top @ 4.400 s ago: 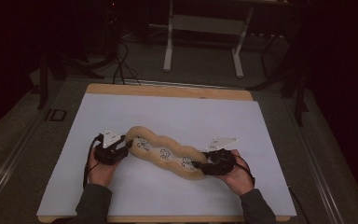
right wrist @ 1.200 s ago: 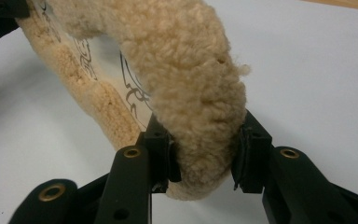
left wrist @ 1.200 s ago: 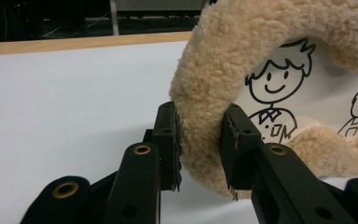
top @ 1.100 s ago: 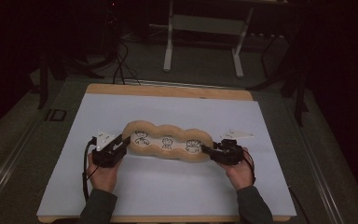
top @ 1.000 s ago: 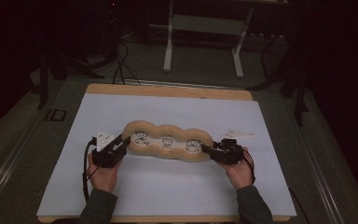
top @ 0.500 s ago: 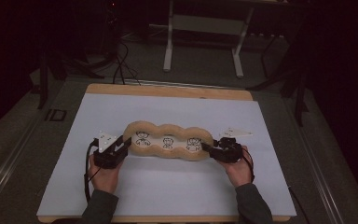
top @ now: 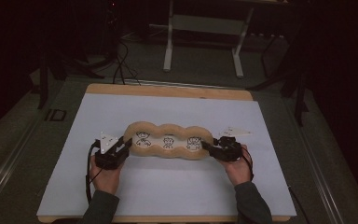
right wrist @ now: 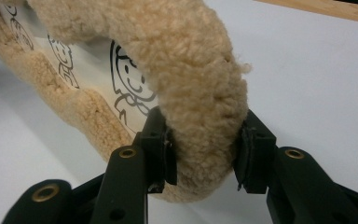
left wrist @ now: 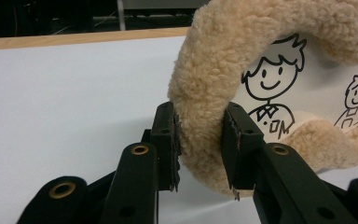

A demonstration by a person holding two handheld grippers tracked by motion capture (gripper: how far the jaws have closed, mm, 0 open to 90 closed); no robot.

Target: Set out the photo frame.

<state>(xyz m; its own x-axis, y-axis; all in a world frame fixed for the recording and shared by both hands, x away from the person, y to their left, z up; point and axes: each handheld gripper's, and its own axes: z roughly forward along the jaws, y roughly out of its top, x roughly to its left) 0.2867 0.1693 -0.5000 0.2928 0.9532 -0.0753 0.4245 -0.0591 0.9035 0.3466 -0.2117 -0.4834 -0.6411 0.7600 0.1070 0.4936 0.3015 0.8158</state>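
A tan fleece cushion (top: 168, 141) with three lobes lies left to right across the white mat (top: 168, 109). Its pale inner panel bears three cartoon figures. My left gripper (top: 127, 143) is shut on the cushion's left end. In the left gripper view the fleece rim (left wrist: 205, 93) is squeezed between the two black jaws of the left gripper (left wrist: 199, 154). My right gripper (top: 208, 147) is shut on the right end. In the right gripper view the thick rim (right wrist: 191, 93) bulges between the pads of the right gripper (right wrist: 207, 154). A hand holds each gripper from the near side.
The white mat covers a wooden table top (top: 168, 91) whose edge shows at the back. Beyond it on the dark floor stand a metal frame (top: 203, 23) and some cables (top: 116, 65). Bare mat lies on all sides of the cushion.
Some seconds ago the cushion lay slanted, left end farther away. Now it lies level across the mat. Over the last second both hands and the cushion have kept still.
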